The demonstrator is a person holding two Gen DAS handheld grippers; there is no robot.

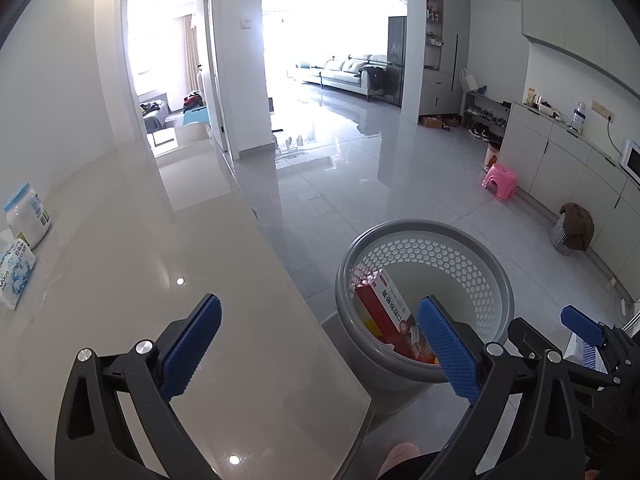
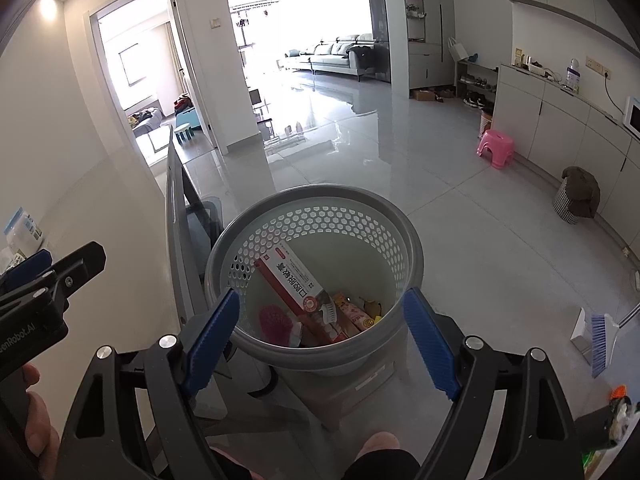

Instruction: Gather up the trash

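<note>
Left wrist view: the left gripper (image 1: 318, 346) is spread wide with nothing between its blue pads, positioned over the edge of the white table (image 1: 168, 264). The grey perforated trash bin (image 1: 424, 300) stands on the floor just beside the table, containing a red-and-white box (image 1: 386, 306). A white jar (image 1: 28, 216) and a wipes pack (image 1: 16, 276) sit at the table's left side.

Right wrist view: the right gripper (image 2: 322, 342) is also fully parted and empty, directly above the trash bin (image 2: 316, 280). Inside lie the red-and-white box (image 2: 298, 280), a pink item (image 2: 274, 320) and snack wrappers (image 2: 356, 316). A pink stool (image 2: 496, 148) stands well apart on the floor.
</note>
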